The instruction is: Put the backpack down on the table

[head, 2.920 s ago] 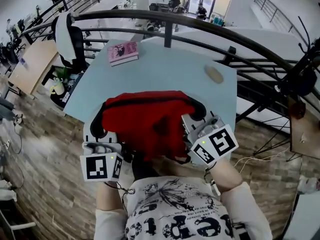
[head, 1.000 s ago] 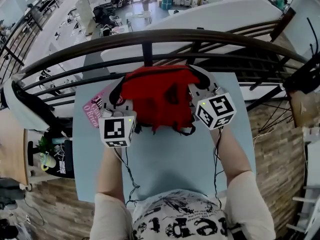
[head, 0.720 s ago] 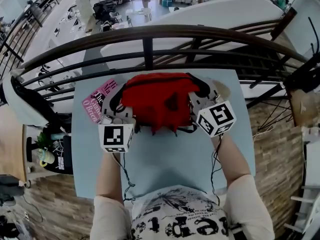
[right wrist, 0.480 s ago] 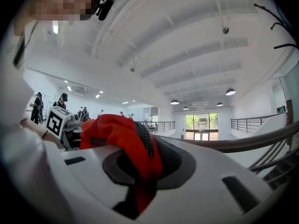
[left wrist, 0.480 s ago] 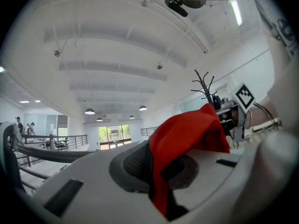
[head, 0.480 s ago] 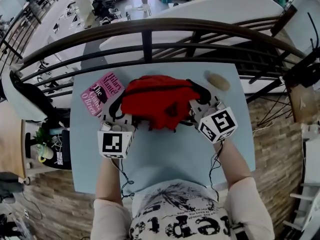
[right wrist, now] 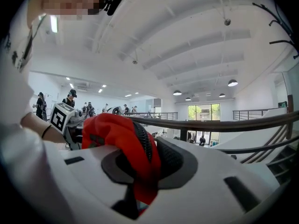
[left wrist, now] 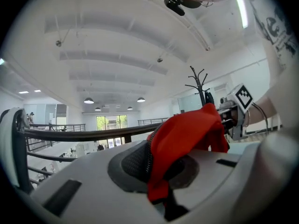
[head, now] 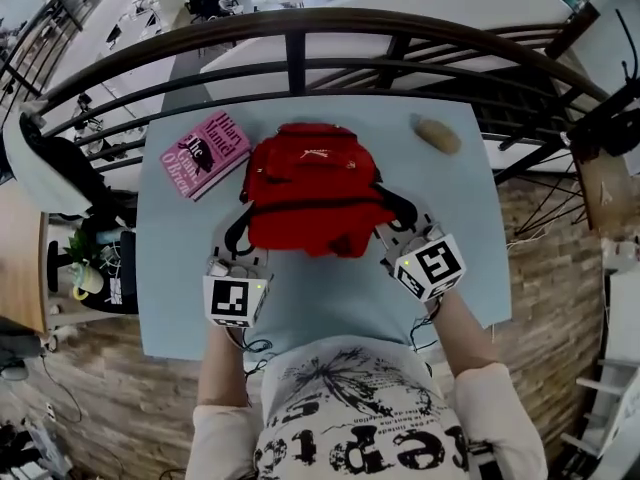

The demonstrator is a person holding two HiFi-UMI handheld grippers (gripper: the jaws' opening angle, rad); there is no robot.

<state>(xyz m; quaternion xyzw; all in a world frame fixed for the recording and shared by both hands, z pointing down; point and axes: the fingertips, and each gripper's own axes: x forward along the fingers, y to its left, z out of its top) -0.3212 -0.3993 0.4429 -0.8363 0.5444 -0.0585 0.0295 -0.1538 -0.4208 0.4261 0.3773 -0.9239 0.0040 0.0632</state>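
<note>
The red backpack [head: 315, 183] lies on the light blue table [head: 330, 303], its black straps trailing toward me. My left gripper [head: 235, 261] is at the bag's near left corner, shut on a fold of red fabric [left wrist: 187, 134] that runs down between its jaws [left wrist: 160, 171]. At the near right corner my right gripper [head: 400, 236] has red backpack cloth [right wrist: 112, 134] pinched between its jaws [right wrist: 140, 174], which are opening. Both grippers point roughly level across the table.
A pink book [head: 207, 154] lies on the table left of the bag. A tan rounded lump [head: 437, 135] sits at the far right corner. A dark metal railing [head: 300, 28] runs behind the table. A white chair [head: 35, 163] stands to the left.
Both grippers came down and back toward me with the backpack. The bag went from hanging in front of the railing to lying on the table, and the pink book is uncovered.
</note>
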